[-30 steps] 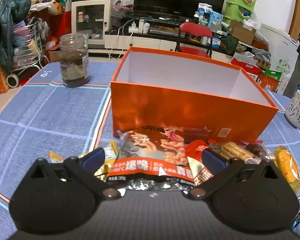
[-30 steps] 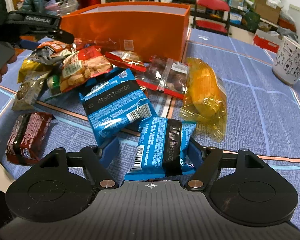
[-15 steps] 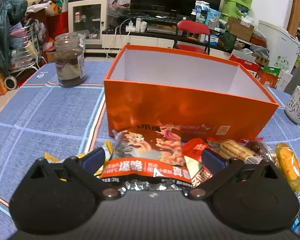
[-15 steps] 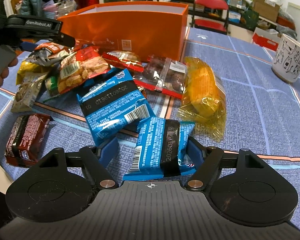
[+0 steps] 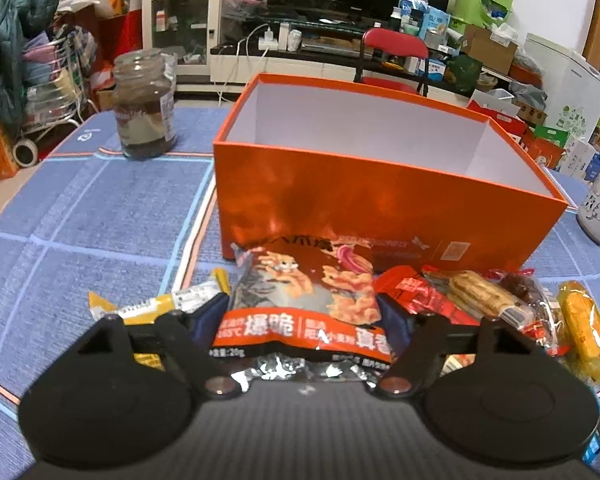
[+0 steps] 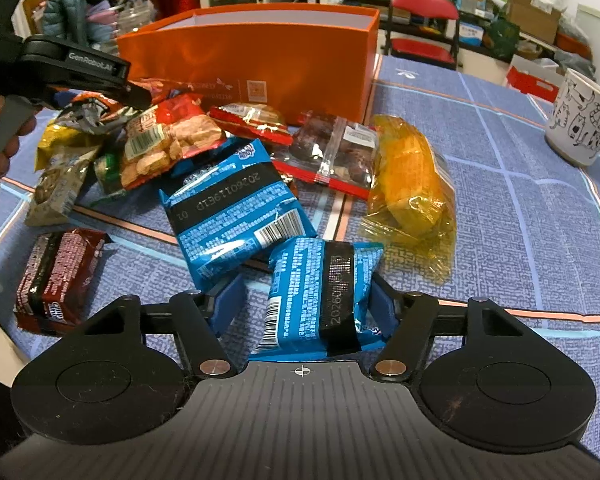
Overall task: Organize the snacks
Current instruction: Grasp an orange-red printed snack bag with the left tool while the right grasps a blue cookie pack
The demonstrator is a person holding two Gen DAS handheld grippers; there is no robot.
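An open orange box (image 5: 380, 200) stands on the blue tablecloth behind a heap of snack packs. My left gripper (image 5: 300, 312) is closing on an orange and silver snack bag (image 5: 300, 300) at the near side of the heap, and both blue pads touch its edges. One of its fingers (image 6: 100, 72) shows at the upper left of the right wrist view, held by a hand. My right gripper (image 6: 306, 300) is closing around a small blue packet (image 6: 320, 288). The right pad touches the packet, while a gap remains at the left pad.
A larger blue packet (image 6: 232, 208), a yellow cake pack (image 6: 408, 184), a clear pack of dark sweets (image 6: 332, 152) and a dark red bar (image 6: 56, 272) lie near. A brown jar (image 5: 144, 108) stands far left, a cat-print mug (image 6: 580, 120) far right. The table edge runs along the left.
The left jaws have drawn in from wide apart onto the sides of the orange bag. The right jaws have narrowed a little around the small blue packet. Neither hand has shifted.
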